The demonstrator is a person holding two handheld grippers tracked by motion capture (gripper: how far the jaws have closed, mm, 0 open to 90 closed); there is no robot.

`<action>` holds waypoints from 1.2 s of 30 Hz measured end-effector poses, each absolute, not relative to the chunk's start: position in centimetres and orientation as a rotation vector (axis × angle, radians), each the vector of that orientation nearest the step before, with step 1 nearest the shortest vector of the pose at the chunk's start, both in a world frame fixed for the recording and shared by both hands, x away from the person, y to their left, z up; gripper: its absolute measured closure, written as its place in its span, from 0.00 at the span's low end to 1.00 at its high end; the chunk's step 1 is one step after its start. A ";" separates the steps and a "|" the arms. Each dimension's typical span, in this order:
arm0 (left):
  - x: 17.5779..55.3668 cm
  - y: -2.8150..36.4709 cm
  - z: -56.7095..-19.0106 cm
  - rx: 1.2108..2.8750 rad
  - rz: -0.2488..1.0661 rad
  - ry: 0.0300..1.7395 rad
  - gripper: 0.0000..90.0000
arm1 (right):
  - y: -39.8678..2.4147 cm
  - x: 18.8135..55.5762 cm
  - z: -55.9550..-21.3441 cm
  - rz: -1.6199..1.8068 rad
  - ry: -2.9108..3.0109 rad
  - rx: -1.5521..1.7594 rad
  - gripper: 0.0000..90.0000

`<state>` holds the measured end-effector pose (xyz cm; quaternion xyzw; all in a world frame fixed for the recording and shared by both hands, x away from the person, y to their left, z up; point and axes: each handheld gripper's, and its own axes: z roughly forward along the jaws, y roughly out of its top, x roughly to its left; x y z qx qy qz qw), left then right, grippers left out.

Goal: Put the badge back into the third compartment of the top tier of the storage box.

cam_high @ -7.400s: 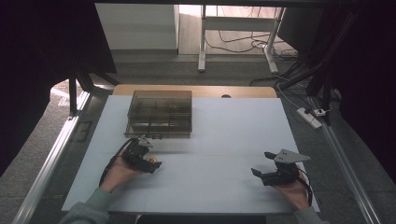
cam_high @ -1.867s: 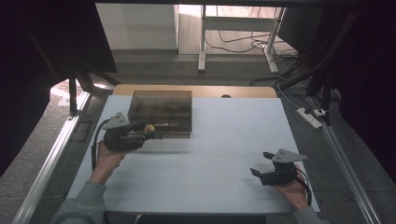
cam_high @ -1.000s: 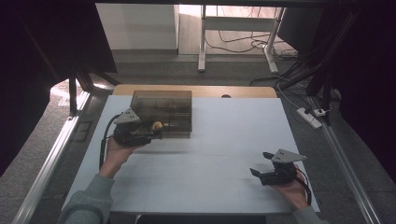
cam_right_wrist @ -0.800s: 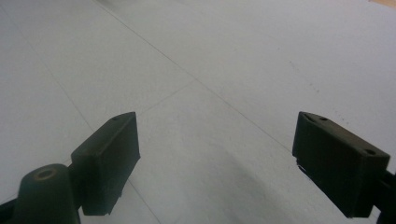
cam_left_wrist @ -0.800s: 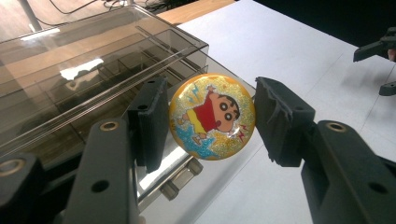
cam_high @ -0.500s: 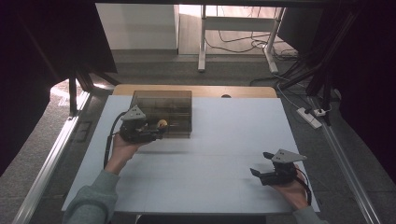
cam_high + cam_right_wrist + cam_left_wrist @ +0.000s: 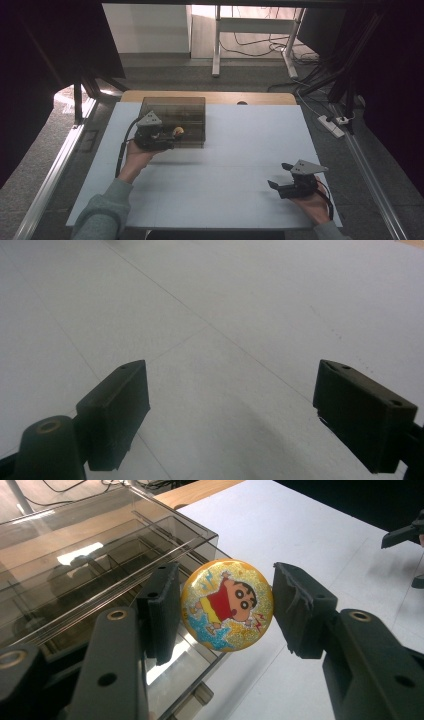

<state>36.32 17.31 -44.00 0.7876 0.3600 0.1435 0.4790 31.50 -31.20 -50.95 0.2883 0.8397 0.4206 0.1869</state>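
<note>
My left gripper (image 7: pixel 225 607) pinches a glittery cartoon-boy badge (image 7: pixel 227 605) over the smoky plastic organizer box (image 7: pixel 75 565); compartments look murky, no readable writing. Right gripper (image 7: pixel 230 415) gapes empty above the counter (image 7: pixel 240 315).

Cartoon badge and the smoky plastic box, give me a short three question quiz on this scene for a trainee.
1. True or false: the left gripper is shut on the round cartoon badge.
2. Where does the badge hang in the left gripper view? A: deep inside a compartment. B: at the near corner of the compartment box, above the rim. C: flat on the white table.
3. What lies between the right gripper's fingers?

Key:
1. True.
2. B.
3. Nothing; they stand wide apart over bare table.
</note>
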 end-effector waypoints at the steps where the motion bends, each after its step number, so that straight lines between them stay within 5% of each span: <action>1: 36.4 17.3 -44.0 1.922 0.350 0.880 0.52 | -31.2 31.5 -50.9 1.184 2.363 0.812 0.16; 36: 39.3 13.6 -45.1 1.979 0.317 0.853 0.51 | -31.2 31.5 -51.0 1.170 2.369 0.810 0.16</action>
